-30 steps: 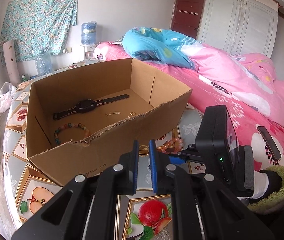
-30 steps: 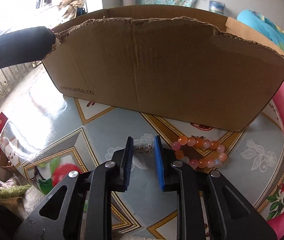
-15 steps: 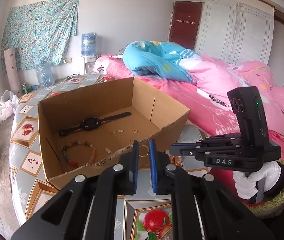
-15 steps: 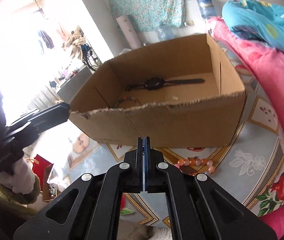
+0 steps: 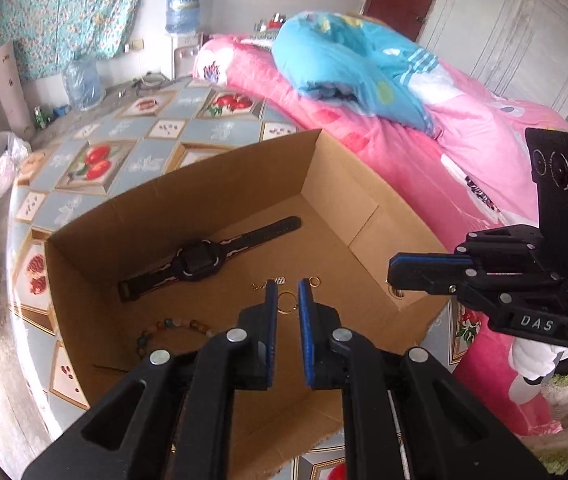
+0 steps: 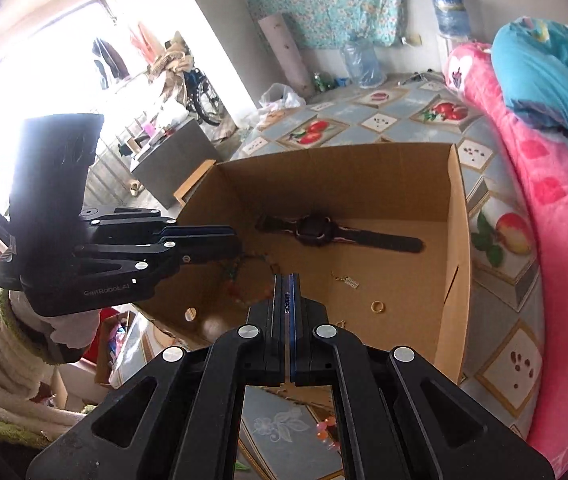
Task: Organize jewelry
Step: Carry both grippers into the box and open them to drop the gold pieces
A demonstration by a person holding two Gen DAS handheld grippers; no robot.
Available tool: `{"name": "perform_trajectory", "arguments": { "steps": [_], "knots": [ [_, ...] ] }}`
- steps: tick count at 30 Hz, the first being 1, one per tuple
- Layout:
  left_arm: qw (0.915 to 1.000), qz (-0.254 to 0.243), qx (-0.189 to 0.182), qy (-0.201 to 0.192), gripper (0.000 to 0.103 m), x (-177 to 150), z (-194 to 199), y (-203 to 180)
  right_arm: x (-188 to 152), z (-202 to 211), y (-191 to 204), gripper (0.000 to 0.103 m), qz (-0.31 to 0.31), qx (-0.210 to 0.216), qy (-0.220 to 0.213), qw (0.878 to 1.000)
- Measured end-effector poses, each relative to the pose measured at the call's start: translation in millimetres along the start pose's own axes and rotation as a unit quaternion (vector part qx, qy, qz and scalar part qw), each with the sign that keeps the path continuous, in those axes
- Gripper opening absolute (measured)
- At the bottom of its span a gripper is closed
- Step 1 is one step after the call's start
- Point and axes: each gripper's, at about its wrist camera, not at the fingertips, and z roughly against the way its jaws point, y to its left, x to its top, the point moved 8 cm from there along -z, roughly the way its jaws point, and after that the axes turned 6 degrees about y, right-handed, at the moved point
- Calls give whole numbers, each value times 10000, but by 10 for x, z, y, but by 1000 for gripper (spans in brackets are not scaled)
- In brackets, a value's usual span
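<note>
An open cardboard box (image 5: 203, 200) (image 6: 344, 176) holds a black watch (image 5: 199, 260) (image 6: 316, 230), a mixed-colour bead bracelet (image 5: 171, 326) (image 6: 239, 276), a small gold ring (image 5: 314, 281) (image 6: 378, 306) and a tagged gold earring (image 5: 271, 282) (image 6: 348, 280). My left gripper (image 5: 285, 292) (image 6: 235, 240) hangs over the box, shut on a thin gold hoop (image 5: 286, 304). Over the box's near right side, my right gripper (image 6: 286, 280) (image 5: 394, 270) is shut, with a tiny chain piece (image 6: 287, 300) pinched between its pads. A pink bead bracelet (image 6: 326, 432) lies on the table in front of the box.
The box stands on a table with a fruit-patterned cloth (image 5: 95, 160). A bed with a pink blanket (image 5: 424, 140) and a blue quilt (image 5: 344, 64) runs along the right. White-gloved hands (image 5: 532, 360) hold the grippers. Water bottles (image 6: 362, 62) stand at the far wall.
Both grippers rose from in front of the box and moved over its open top. The right gripper's jaws closed on the small chain piece and lifted it off the table.
</note>
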Motion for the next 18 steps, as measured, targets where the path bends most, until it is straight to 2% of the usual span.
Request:
{"name": "perform_trajectory", "arguments": {
  "steps": [3,6,12,14,18],
  "knots": [
    [9981,275,-34,552,10,85,-328,124,45,-240,-74,0,-56,-3,458,9989],
    [9949,524,-10,859,10,127,-532,226,94,-429,-112,0,-63,-68,770,9970],
    [9900,948,-51,1048,13,152,-692,365,109,-562,-152,4,-96,-129,961,9952],
    [9895,988,-44,1054,16,139,-709,382,106,-567,-153,4,-110,-93,948,9954],
    [9885,1055,-15,1087,16,104,-738,438,101,-556,-167,4,-115,-111,918,9957]
  ]
}}
